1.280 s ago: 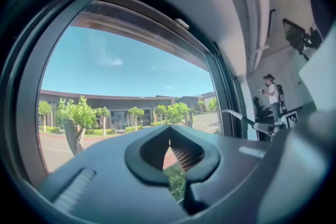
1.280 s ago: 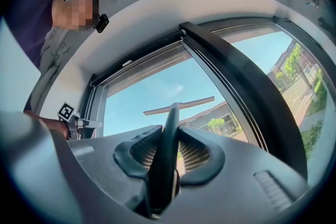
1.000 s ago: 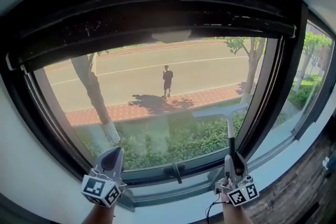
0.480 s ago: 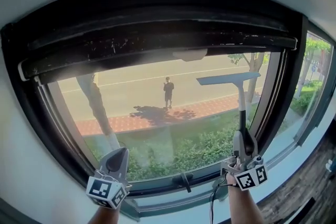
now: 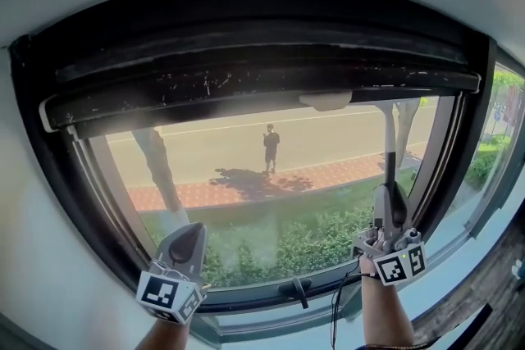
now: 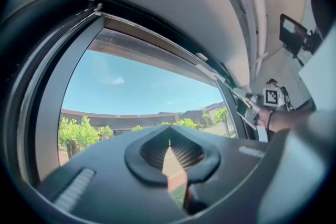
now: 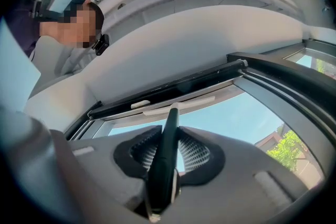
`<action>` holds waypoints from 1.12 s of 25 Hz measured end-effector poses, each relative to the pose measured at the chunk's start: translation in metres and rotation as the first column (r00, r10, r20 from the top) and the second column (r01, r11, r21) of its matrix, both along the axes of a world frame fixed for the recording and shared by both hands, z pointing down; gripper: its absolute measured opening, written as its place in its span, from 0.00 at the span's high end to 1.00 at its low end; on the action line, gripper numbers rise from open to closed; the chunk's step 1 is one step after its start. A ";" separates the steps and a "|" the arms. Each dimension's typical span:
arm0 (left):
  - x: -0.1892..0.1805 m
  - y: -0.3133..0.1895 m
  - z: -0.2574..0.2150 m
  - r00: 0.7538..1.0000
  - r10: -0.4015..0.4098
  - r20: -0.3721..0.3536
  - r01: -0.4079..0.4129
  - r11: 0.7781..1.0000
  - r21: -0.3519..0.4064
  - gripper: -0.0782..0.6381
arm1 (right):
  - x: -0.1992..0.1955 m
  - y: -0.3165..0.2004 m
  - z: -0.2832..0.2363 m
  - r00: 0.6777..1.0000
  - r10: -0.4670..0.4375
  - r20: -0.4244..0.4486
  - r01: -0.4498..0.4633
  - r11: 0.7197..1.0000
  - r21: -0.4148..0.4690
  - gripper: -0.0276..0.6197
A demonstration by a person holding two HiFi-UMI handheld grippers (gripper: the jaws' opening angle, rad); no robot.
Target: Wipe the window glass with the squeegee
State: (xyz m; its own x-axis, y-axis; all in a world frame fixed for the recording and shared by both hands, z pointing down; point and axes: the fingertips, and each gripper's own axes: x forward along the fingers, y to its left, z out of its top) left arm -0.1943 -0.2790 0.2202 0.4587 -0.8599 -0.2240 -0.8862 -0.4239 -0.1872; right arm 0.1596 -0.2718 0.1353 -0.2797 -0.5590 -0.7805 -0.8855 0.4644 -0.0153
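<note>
While the right gripper point(image 5: 391, 205) pinched the dark, slim-handled squeegee point(image 5: 389, 145) in its fingers, its pale blade sat at the top of the clear window glass point(image 5: 246, 168). The left gripper point(image 5: 187, 240) hung low, fingers pressed together, empty. The downward pull looked not yet made.

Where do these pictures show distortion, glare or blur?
Head view: the lens bends the window frame into an arc, and a pale haze lies on the glass. Left gripper view: the near fingers are soft, the sky behind is clear. Right gripper view: the squeegee handle is blurred close up.
</note>
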 end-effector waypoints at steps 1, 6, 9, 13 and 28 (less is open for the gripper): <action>-0.002 0.000 -0.004 1.000 -0.004 -0.002 0.004 1.000 0.010 0.90 | -0.002 0.000 -0.004 1.000 -0.001 -0.003 0.001 1.000 0.008 0.80; -0.006 0.000 -0.014 1.000 -0.003 -0.011 0.004 0.999 0.032 0.90 | -0.011 -0.003 -0.022 1.000 -0.005 -0.025 0.006 0.999 0.032 0.80; -0.006 0.002 -0.015 1.000 0.003 -0.006 -0.003 1.000 0.031 0.90 | -0.015 -0.006 -0.027 0.999 -0.019 -0.032 0.020 1.000 0.023 0.80; -0.005 0.003 -0.006 1.000 0.017 0.010 -0.017 1.000 -0.002 0.90 | -0.018 -0.010 -0.023 1.000 -0.010 -0.030 0.010 1.000 -0.011 0.80; 0.003 -0.001 0.038 1.000 0.019 -0.009 -0.020 0.996 -0.088 0.90 | -0.012 -0.014 0.009 0.997 0.043 -0.057 -0.046 0.997 -0.063 0.80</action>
State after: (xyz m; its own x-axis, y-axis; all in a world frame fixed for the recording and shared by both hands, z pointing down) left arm -0.1914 -0.2803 0.2584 0.4742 -0.8672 -0.1519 -0.8788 -0.4558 -0.1410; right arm 0.1476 -0.2858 0.1442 -0.2954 -0.6205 -0.7264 -0.9056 0.4242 0.0058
